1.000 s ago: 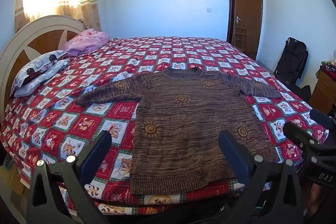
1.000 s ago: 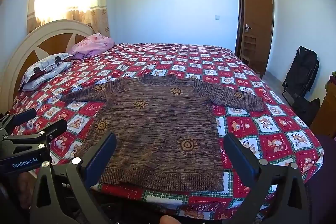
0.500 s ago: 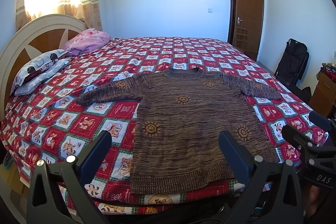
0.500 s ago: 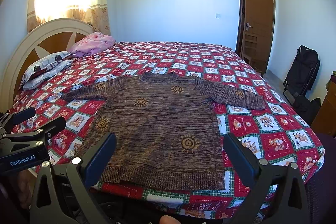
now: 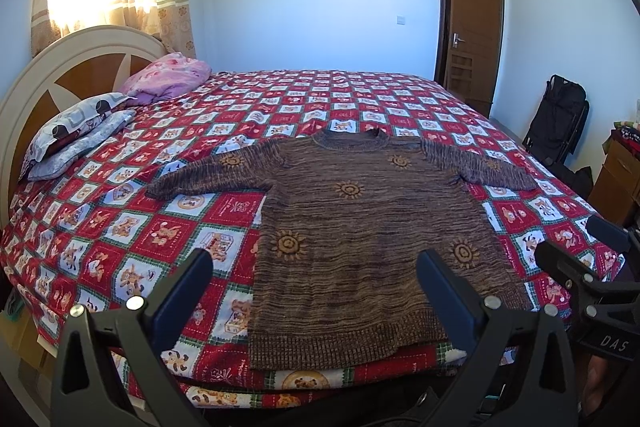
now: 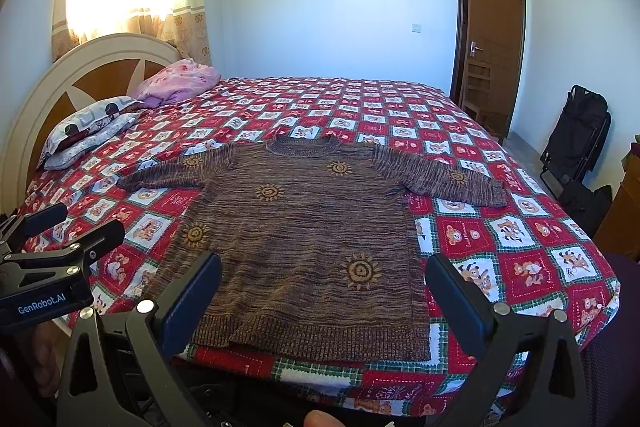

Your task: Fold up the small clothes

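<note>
A brown knitted sweater (image 5: 360, 227) (image 6: 304, 235) with orange sun motifs lies flat and face up on the bed, both sleeves spread out, hem toward me. My left gripper (image 5: 314, 267) is open, held in the air in front of the bed's near edge, short of the hem. My right gripper (image 6: 322, 275) is open too, at about the same distance from the hem. Nothing sits between either pair of fingers. The right gripper (image 5: 576, 247) shows at the right edge of the left wrist view, and the left gripper (image 6: 72, 223) at the left edge of the right wrist view.
The bed (image 5: 120, 227) (image 6: 520, 259) carries a red and white checked cover. Pillows (image 5: 76, 135) and a pink bundle (image 5: 168, 79) lie by the headboard (image 5: 60, 67) at the left. A brown door (image 6: 492, 39), a black folded stroller (image 6: 576, 131) and a wooden cabinet (image 5: 616, 179) stand at the right.
Both views have risen and tilted slightly, so the sweater sits a little lower and closer. The sweater itself has not moved and both grippers stay open.
</note>
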